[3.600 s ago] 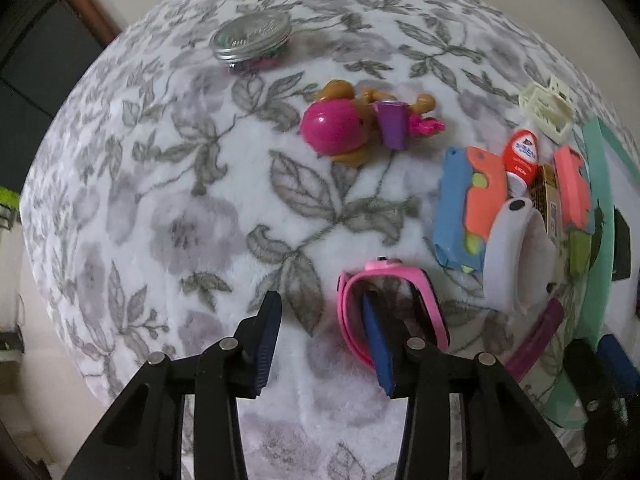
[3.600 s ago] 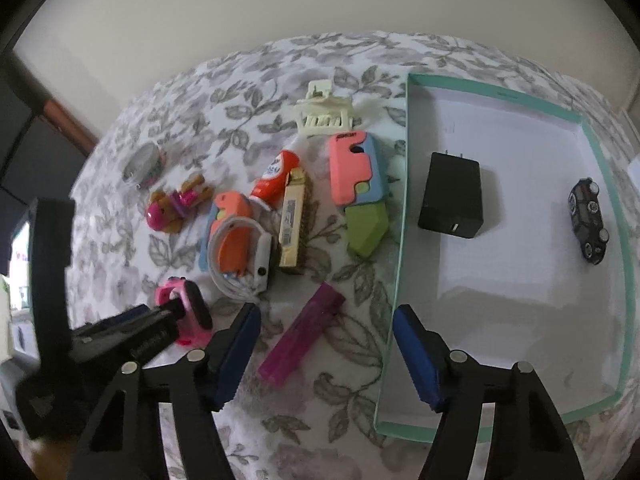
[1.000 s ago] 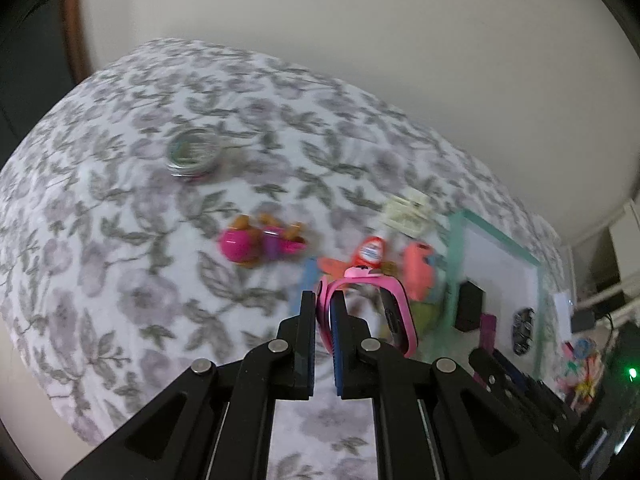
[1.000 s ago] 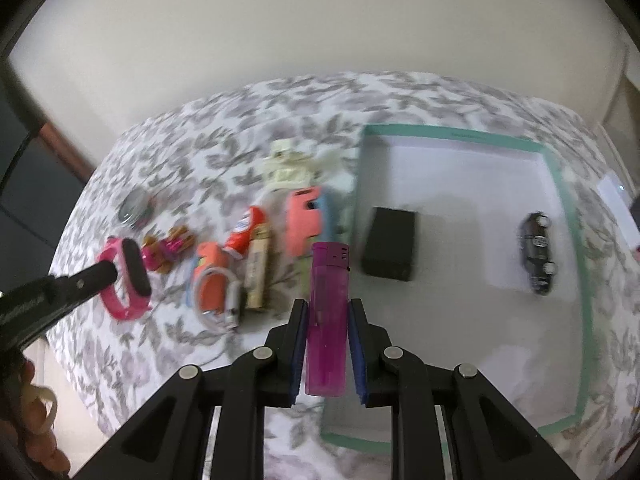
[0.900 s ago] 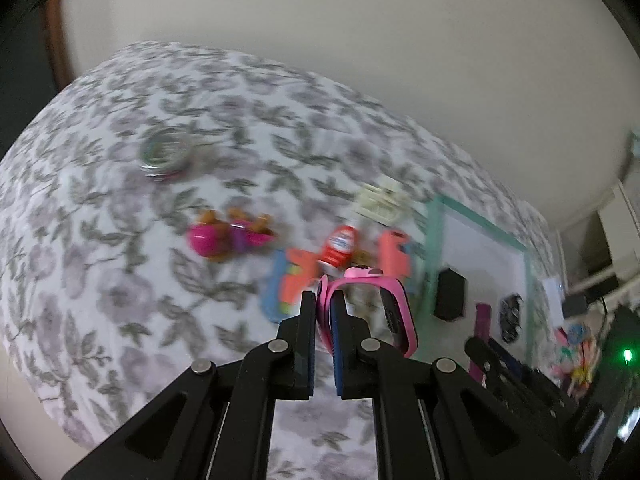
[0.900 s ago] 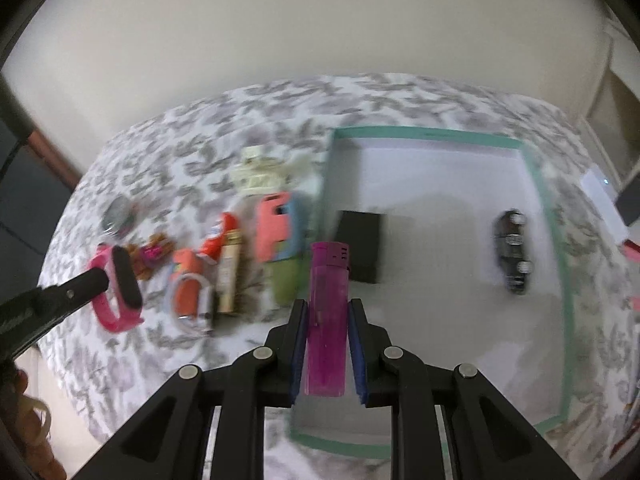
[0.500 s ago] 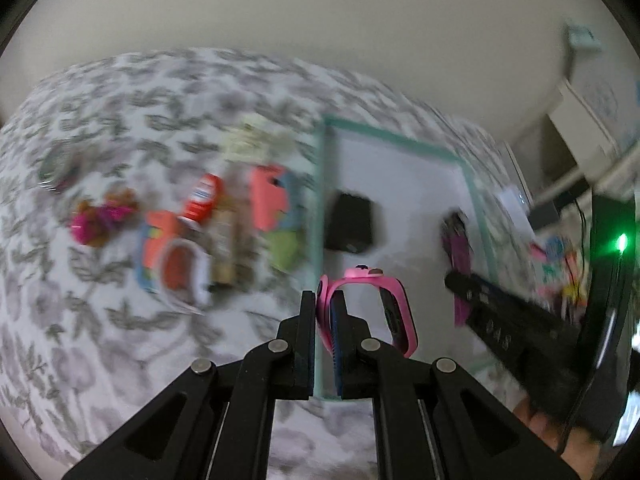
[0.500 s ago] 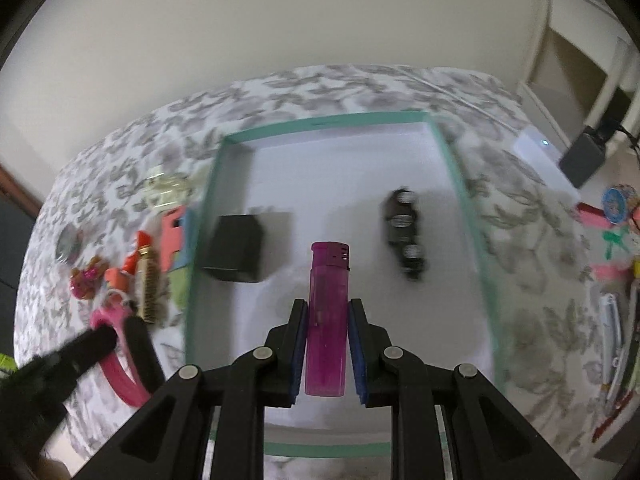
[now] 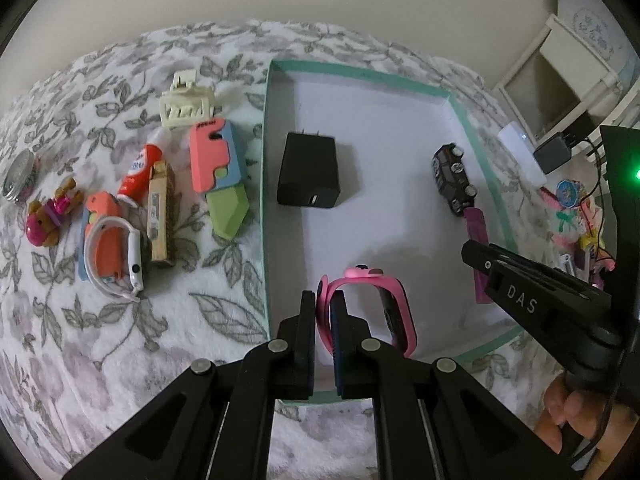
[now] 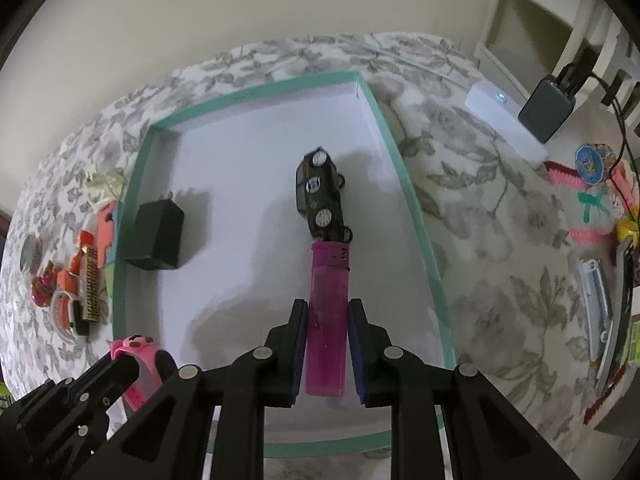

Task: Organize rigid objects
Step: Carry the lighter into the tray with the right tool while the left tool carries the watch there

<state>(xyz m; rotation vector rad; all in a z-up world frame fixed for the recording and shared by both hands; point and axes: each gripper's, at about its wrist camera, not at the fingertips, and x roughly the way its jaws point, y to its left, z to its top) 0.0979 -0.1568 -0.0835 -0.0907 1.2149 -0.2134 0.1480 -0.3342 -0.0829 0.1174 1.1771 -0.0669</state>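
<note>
My left gripper (image 9: 323, 304) is shut on the strap of a pink wristband watch (image 9: 394, 302), held over the near part of the white tray with a teal rim (image 9: 264, 184). My right gripper (image 10: 327, 312) is shut on a magenta lighter (image 10: 327, 292), which points at a dark toy car (image 10: 320, 196) lying in the tray (image 10: 416, 200). A black charger plug (image 9: 310, 170) also lies in the tray. In the left wrist view the right gripper (image 9: 480, 256) with the lighter (image 9: 476, 224) shows at the right. The pink watch (image 10: 138, 354) appears at the lower left of the right wrist view.
On the flowered cloth left of the tray lie a cream hair claw (image 9: 186, 104), a pink-blue-green toy knife (image 9: 218, 176), a red tube (image 9: 138, 172), a gold brush (image 9: 159, 212), a white watch on an orange case (image 9: 112, 248), a magenta figure (image 9: 48, 220) and a tin (image 9: 18, 174). Cluttered items (image 10: 600, 216) lie right.
Both grippers have swung from the loose objects over to the tray and sunk toward it, each keeping its grip. The lighter's tip now nears the toy car.
</note>
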